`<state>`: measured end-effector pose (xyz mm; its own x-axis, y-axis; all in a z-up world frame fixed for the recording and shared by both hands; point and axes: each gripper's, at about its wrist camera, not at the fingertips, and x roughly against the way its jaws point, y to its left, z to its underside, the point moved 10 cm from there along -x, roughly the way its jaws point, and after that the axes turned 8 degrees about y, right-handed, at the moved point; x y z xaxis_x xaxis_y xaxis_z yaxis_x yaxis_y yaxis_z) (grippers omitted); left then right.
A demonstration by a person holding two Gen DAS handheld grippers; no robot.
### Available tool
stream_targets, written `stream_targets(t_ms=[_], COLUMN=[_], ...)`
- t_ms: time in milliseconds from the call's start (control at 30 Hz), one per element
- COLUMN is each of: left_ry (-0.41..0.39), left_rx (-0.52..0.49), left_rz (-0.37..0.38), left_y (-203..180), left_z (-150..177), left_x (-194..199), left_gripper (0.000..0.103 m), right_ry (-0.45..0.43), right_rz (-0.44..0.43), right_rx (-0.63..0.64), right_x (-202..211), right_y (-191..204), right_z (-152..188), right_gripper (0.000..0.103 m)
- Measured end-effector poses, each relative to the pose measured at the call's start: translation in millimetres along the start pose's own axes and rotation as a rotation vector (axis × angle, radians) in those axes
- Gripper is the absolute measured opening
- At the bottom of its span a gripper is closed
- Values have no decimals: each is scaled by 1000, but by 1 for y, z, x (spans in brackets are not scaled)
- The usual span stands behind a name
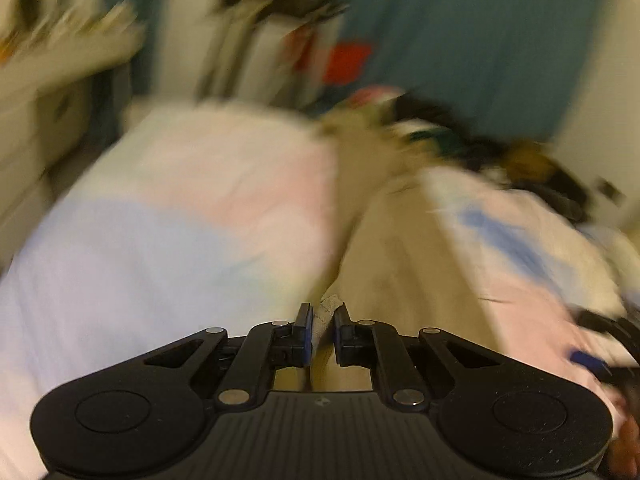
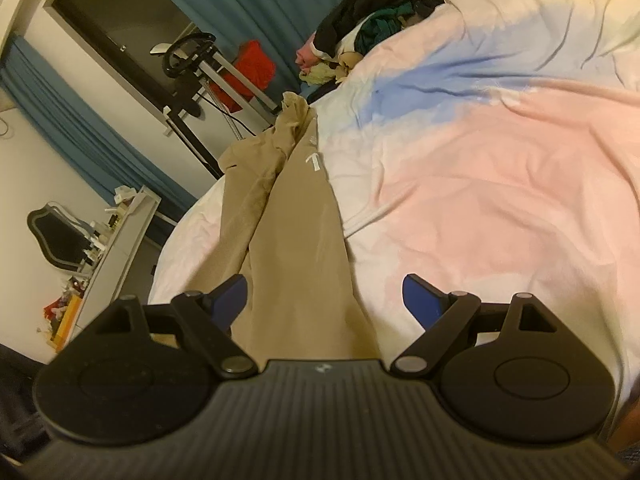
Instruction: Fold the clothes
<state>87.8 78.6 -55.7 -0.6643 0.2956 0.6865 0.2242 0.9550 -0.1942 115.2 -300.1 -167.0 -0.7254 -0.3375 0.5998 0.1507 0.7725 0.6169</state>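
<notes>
The left gripper [image 1: 323,314] has its jaws drawn nearly together, pinching an edge of the long beige trousers [image 1: 400,248]; a pale hem or waistband strip sticks up between the fingers. That view is badly smeared, so it is probably a hem, but I cannot be sure.

The right gripper [image 2: 324,294] stands wide open, with nothing between its blue-padded fingers [image 2: 420,300]. The trousers [image 2: 296,240] run away from it, stretched lengthwise across the pastel pink, blue and white tie-dye bedspread [image 2: 500,168], their far end bunched near the bed's edge. A small white mark shaped like a "T" [image 2: 313,162] shows on the fabric; no other writing is legible.

A heap of dark and mixed-colour clothes [image 2: 372,20] lies at the far end of the bed.
</notes>
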Motion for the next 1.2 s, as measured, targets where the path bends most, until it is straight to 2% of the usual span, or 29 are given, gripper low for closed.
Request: stream_targets(t_ms=[100, 200, 300, 400, 433, 467, 500, 533, 600, 667, 733, 800, 867, 967, 1000, 1067, 1133, 1200], left_ry=[-43, -33, 40, 156, 200, 244, 284, 322, 326, 320, 313, 320, 326, 361, 384, 432, 464, 500], left_rx=[-179, -260, -289, -326, -336, -334, -307, -274, -151, -21, 109, 268, 419, 537, 551, 556, 520, 468], left_rz=[32, 71, 109, 124, 127, 136, 159, 187, 227, 263, 300, 299, 285, 225, 218, 212, 206, 212], left_y=[-45, -80, -104, -117, -119, -117, -113, -108, -88, -65, -42, -15, 10, 32, 33, 32, 26, 17], left_z=[8, 16, 30, 48, 54, 60, 62, 64, 59, 53, 46, 44, 44, 50, 53, 60, 65, 70], left_x=[16, 9, -15, -52, -61, -67, -70, -73, -71, -69, -67, -74, -85, -107, -114, -124, -127, -126], left_gripper=[11, 10, 10, 11, 12, 18, 27, 31, 65, 74, 77, 78, 78, 78, 77, 76, 75, 69], right_ry=[-10, -13, -7, 6, 18, 30, 45, 65, 100, 141, 185, 225, 266, 318, 335, 382, 432, 459], right_rz=[21, 36, 42, 33, 30, 26, 23, 22, 16, -4, -24, -30, -30, -11, -3, -43, -88, -104], right_rx=[29, 44, 41, 39, 35, 32, 28, 23, 8, -27, -83, -139, -188, -238, -254, -277, -297, -307], right_x=[1, 2, 1, 0, -2, -4, -6, -9, -15, -22, -30, -38, -47, -56, -59, -64, -67, -67], right_y=[3, 3, 3, 3, 3, 2, 2, 1, -1, -4, -10, -16, -22, -31, -33, -30, -25, -23], right_z=[0, 0, 1, 5, 7, 9, 11, 14, 18, 23, 29, 36, 44, 54, 58, 66, 76, 82], right_gripper=[86, 86, 86, 86, 86, 86, 86, 86, 86, 86, 86, 86, 85, 76, 76, 75, 71, 69])
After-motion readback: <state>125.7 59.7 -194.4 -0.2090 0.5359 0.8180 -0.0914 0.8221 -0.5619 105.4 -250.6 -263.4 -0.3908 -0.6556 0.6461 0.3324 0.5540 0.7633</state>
